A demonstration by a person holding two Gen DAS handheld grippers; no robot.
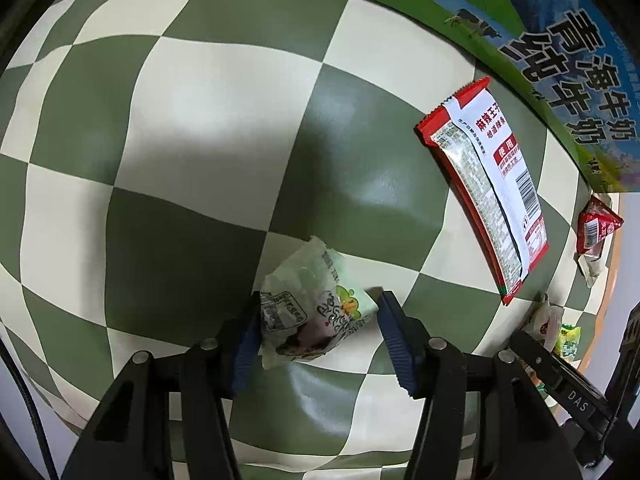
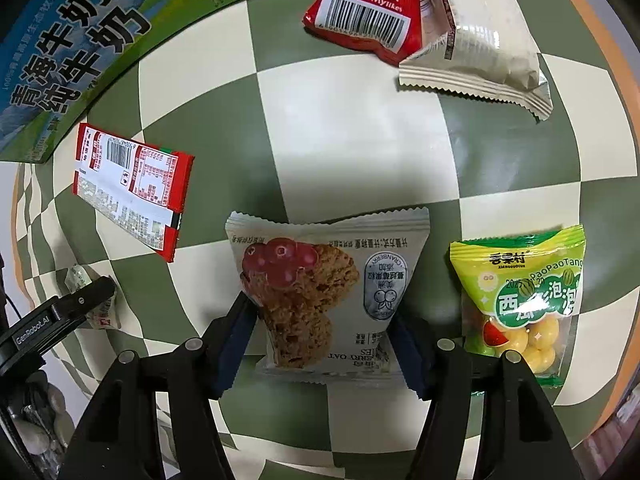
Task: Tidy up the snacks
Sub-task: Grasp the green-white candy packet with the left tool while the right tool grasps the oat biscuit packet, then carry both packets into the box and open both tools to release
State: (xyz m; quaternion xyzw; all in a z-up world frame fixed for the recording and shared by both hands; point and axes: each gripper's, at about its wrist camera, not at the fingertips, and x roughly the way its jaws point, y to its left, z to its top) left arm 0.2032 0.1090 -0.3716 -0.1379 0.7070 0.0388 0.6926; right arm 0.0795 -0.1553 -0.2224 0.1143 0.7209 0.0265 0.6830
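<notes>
Setting: domestic tabletop, likely a home dining or kitchen spot; the room itself is not visible. Evidence: table (image 2: 352, 128) covered in a glossy green-and-cream checkered cloth; printed milk carton box (image 2: 76, 44) standing at its far edge; individually wrapped retail snacks scattered loose, e.g. red packet (image 2: 366, 12), candy bag (image 2: 524, 300), long red-and-white wrapper (image 1: 490, 196).

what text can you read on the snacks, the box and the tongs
"青海牛奶": milk carton box
"美丽素 Mylikes": red triangular packet
"CRANBERRY": oat cookie packet, in the right tongs
"PaoPaoTang": green candy bag
"麻辣王子": red spicy strip packet
"GenRobot.AI": left tongs
"DAS": right tongs, seen from the left wrist view
Fine print, barcodes: unreadable
</notes>
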